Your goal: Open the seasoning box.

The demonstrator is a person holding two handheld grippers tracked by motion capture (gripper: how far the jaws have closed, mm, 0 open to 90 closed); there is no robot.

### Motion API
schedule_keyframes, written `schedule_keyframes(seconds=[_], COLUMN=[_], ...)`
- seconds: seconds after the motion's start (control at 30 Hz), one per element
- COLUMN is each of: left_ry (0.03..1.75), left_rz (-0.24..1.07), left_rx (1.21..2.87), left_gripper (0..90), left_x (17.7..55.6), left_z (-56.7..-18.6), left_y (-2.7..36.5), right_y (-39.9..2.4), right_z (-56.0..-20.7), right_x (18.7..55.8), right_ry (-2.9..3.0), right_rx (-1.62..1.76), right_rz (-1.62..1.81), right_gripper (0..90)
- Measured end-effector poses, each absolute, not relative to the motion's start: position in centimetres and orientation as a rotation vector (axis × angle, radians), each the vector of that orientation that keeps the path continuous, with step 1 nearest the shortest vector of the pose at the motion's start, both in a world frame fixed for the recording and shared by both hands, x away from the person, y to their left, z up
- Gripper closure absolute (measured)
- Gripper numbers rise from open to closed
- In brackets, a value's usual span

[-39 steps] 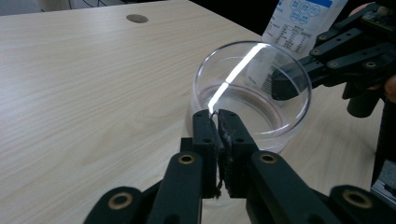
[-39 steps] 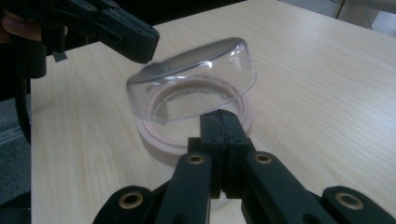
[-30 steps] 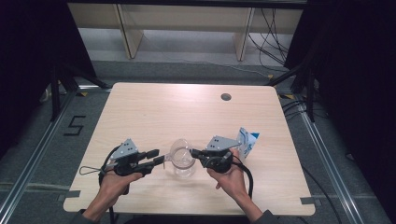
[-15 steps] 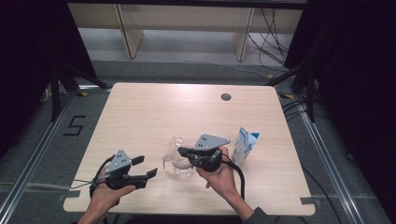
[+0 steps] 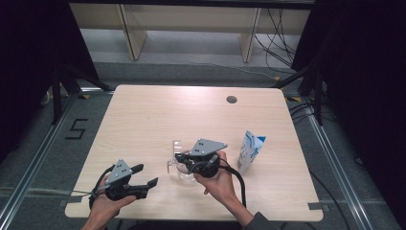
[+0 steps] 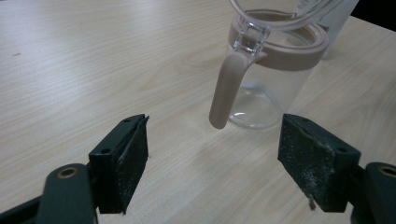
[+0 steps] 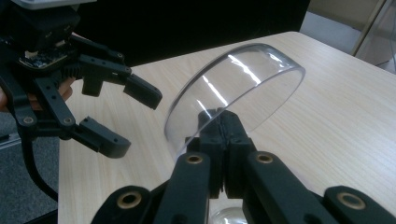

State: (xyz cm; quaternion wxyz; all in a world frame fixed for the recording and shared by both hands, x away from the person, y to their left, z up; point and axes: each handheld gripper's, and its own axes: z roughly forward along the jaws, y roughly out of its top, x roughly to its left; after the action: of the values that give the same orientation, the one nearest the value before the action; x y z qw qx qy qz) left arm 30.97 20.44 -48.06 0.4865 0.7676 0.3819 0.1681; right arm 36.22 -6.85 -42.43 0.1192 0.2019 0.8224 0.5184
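My right claw clamped tight on clear lid, tilted over jug mid-table. Left claw just opened wide, empty, short of jug handle. Lift lid slowly; steady jug if it drags.

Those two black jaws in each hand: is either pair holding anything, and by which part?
The right gripper pinches the clear domed plastic lid at its rim. The left gripper stands open, holding nothing.
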Motion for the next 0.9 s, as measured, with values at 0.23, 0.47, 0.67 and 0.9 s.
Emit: schedule_keyframes(seconds=[0.23, 0.47, 0.67, 0.9], left_ry=[0.951, 0.942, 0.929, 0.944], left_rz=[0.409, 0.406, 0.417, 0.423], left_rx=[1.86, 1.881, 1.891, 1.882], left_gripper=[24.0, 24.0, 24.1, 24.1], left_x=[30.8, 30.7, 30.6, 30.6], left_z=[-48.3, -48.5, -48.5, -48.7], left_y=[20.4, 20.3, 20.4, 20.6], right_y=[-6.3, -5.3, -4.9, -6.0], right_z=[-42.5, -42.7, -42.8, -42.6], right_x=[36.2, 36.1, 36.0, 35.9], right_ry=[2.416, 2.428, 2.437, 2.399], right_rx=[0.583, 0.548, 0.526, 0.56], right_rz=[1.513, 1.511, 1.494, 1.484], right_gripper=[89.4, 88.7, 86.9, 80.0])
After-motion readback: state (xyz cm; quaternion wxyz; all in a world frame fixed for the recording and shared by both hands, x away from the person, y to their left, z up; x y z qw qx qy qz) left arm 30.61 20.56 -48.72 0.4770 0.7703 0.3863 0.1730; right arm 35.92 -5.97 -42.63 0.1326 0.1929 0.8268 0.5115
